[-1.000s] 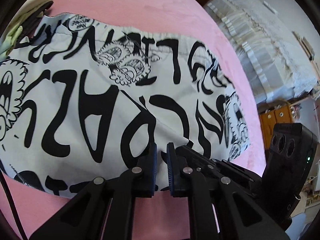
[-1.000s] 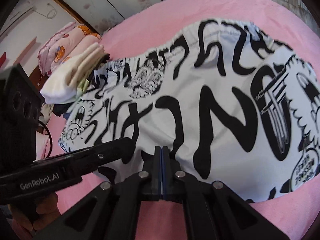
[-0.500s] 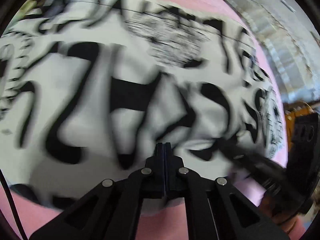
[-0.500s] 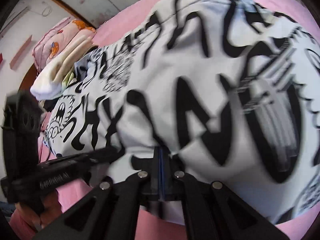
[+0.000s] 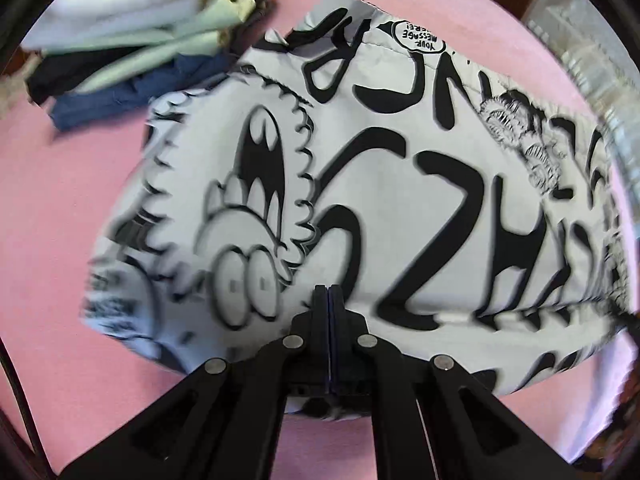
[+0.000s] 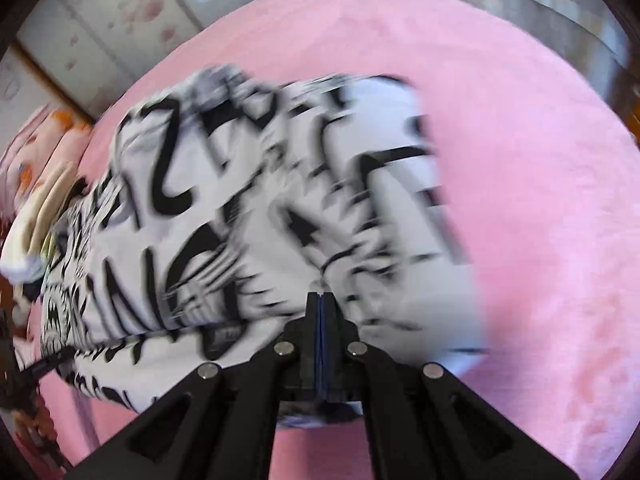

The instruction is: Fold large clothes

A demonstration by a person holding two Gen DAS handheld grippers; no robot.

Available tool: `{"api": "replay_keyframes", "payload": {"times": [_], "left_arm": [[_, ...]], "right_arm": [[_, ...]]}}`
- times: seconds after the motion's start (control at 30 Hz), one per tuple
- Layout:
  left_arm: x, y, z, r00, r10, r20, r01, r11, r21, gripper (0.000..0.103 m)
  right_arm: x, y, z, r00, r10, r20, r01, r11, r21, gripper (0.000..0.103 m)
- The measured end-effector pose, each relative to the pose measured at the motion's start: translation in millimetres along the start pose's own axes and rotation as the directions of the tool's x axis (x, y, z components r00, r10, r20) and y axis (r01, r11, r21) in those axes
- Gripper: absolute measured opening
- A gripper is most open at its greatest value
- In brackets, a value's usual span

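A white garment with bold black cartoon print (image 5: pixel 400 184) lies on the pink bed cover (image 5: pixel 64 184). My left gripper (image 5: pixel 328 292) is shut on the garment's near edge and holds it lifted off the bed. My right gripper (image 6: pixel 320 298) is shut on the same garment (image 6: pixel 248 208) at its near edge, with the cloth bunched and raised in front of it. The right wrist view is blurred by motion.
A stack of folded clothes (image 5: pixel 132 36) in white, pale green, black and blue sits at the far left of the bed; it also shows in the right wrist view (image 6: pixel 36 208). Pink bed cover (image 6: pixel 540 160) stretches to the right. Wardrobe doors (image 6: pixel 120 12) stand behind.
My left gripper closed on the garment's edge. Both grippers lifted the near edge and carried it; the two views swung apart and the cloth now drapes folded over.
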State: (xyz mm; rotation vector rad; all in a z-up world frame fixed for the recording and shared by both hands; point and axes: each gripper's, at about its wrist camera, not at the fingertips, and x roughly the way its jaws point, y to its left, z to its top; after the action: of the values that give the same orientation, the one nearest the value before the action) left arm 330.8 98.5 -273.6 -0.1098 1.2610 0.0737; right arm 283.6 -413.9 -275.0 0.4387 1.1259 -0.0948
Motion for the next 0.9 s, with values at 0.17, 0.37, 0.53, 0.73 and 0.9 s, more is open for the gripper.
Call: {"api": "replay_keyframes", "payload": {"times": [0.17, 0.37, 0.53, 0.73, 0.9], "left_arm": [[2.6, 36.9, -6.8, 0.999, 0.017, -0.029, -0.02, 0.995, -0.101, 0.001], [-7.4, 40.8, -2.0, 0.999, 0.031, -0.012, -0.032, 0.993, -0.117, 0.001], [-32.9, -4.1, 3.0, 0.998, -0.06, 0.013, 0.061, 0.993, -0.106, 0.001], [-42.7, -85.5, 9.2, 0.956, -0.294, -0.025, 0.293, 0.956, -0.028, 0.002], [-28.2, -141.9, 12.0, 0.926, -0.368, -0.087, 0.374, 0.926, 0.057, 0.002]], "right_arm": [[-10.0, -10.8, 1.3, 0.996, -0.087, 0.013, 0.087, 0.996, -0.032, 0.0], [-23.8, -2.0, 12.6, 0.986, -0.166, 0.029, 0.167, 0.986, -0.015, 0.0], [-49.6, 31.5, 9.0, 0.998, -0.008, 0.062, 0.012, 0.998, -0.055, 0.0], [-41.7, 103.1, -18.2, 0.965, 0.258, -0.046, -0.262, 0.953, -0.151, 0.0], [-7.9, 156.7, -34.2, 0.946, 0.299, -0.127, -0.321, 0.92, -0.224, 0.0]]}}
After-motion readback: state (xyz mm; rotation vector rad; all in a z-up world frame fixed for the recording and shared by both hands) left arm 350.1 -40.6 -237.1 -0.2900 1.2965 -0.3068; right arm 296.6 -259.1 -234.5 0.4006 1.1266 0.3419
